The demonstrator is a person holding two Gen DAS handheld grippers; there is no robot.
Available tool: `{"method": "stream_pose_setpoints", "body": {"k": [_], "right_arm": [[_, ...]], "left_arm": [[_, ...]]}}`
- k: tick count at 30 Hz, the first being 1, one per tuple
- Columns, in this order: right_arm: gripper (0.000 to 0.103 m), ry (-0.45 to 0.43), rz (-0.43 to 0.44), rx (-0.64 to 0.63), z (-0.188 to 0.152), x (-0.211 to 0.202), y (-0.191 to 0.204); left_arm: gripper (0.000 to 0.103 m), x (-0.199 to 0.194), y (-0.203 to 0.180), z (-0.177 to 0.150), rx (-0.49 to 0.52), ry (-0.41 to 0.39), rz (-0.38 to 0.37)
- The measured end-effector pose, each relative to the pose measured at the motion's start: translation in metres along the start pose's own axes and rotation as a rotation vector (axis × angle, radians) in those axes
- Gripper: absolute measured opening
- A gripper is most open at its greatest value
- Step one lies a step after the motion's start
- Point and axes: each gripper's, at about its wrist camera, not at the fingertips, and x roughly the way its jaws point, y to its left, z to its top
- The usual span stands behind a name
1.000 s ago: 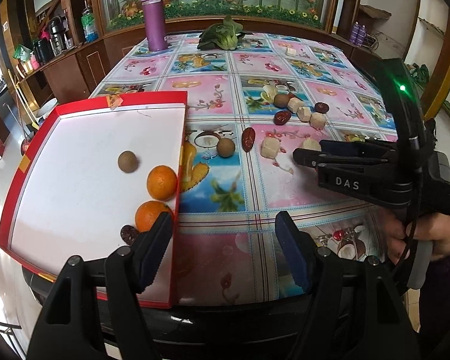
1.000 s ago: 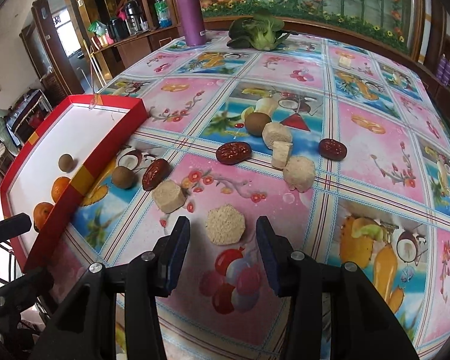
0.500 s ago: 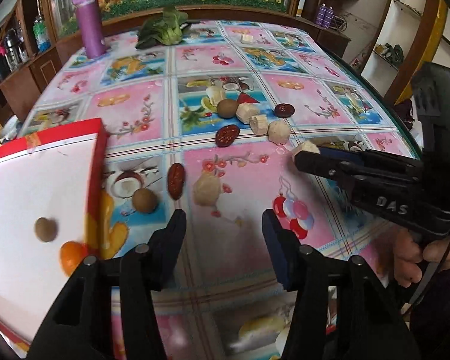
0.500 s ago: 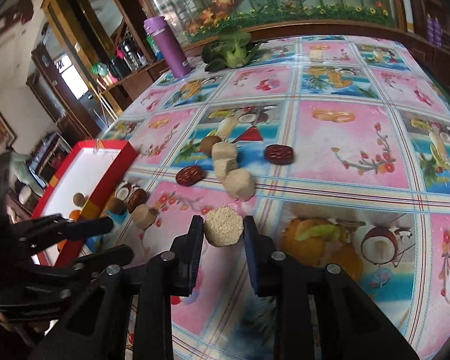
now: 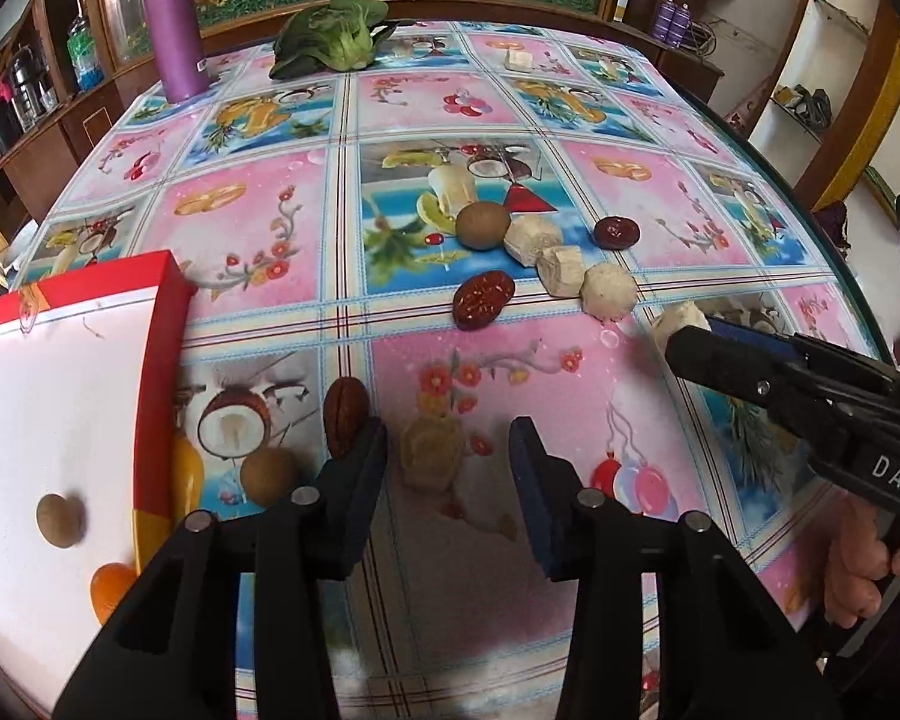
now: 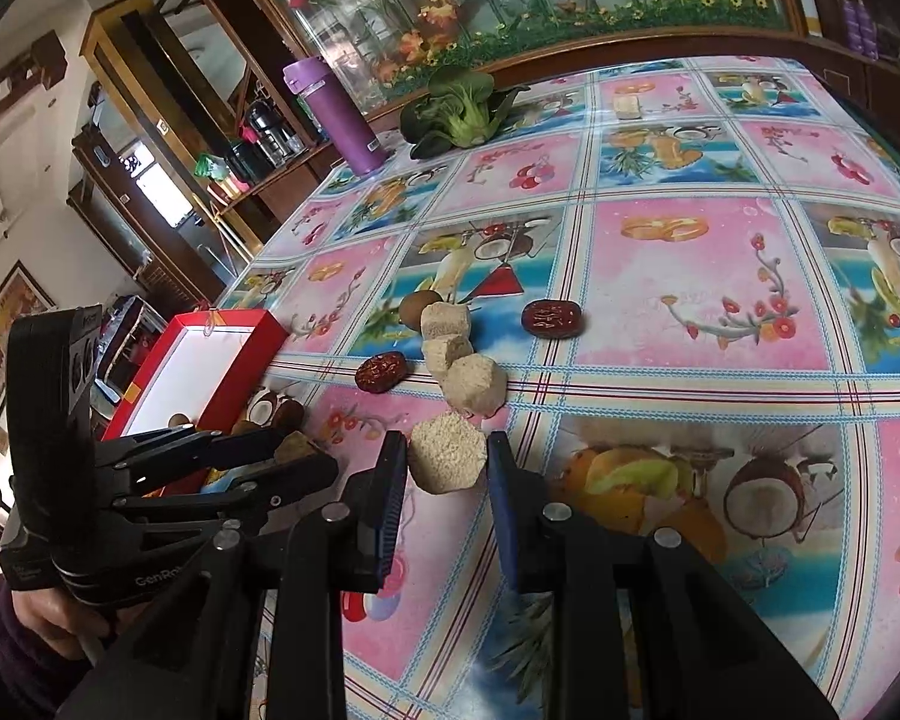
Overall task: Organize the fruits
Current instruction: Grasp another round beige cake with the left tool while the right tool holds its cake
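Covering the desk [image 5: 258,240] is a glossy pink-and-blue fruit-print cloth; wood cabinets and a floral glass panel stand behind, with a purple flask [image 5: 171,18] and leafy green vegetable [image 5: 330,42] at the far edge. Red-rimmed white tray [image 5: 171,324] is cut off at left; it holds a small brown round fruit [image 5: 59,520] and an orange [image 5: 111,591], partly hidden by the left gripper [image 5: 450,471]. Its fingers are apart, flanking a blurred tan block [image 5: 432,456] without touching it. Right gripper [image 6: 447,468]: fingers apart, beige hexagonal cake [image 6: 447,459] between them, contact unclear. Dark red dates [image 5: 483,300] and pale cubes [image 5: 561,264] lie mid-desk.
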Motion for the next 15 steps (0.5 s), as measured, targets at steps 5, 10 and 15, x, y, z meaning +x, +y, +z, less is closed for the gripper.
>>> {"method": "stream_pose_setpoints", "body": {"k": [5, 10, 15], "right_arm": [[0.026, -0.010, -0.002, 0.002, 0.001, 0.000, -0.001], [0.026, -0.044, 0.004, -0.022, 0.002, -0.003, 0.004], [0.026, -0.148, -0.022, -0.061, 0.003, -0.017, 0.011]], "left_arm": [[0.024, -0.002, -0.001, -0.004, 0.015, -0.021, -0.001], [0.024, -0.011, -0.001, -0.014, -0.020, -0.049, -0.006], [0.024, -0.042, -0.004, -0.030, -0.042, -0.127, 0.021]]}}
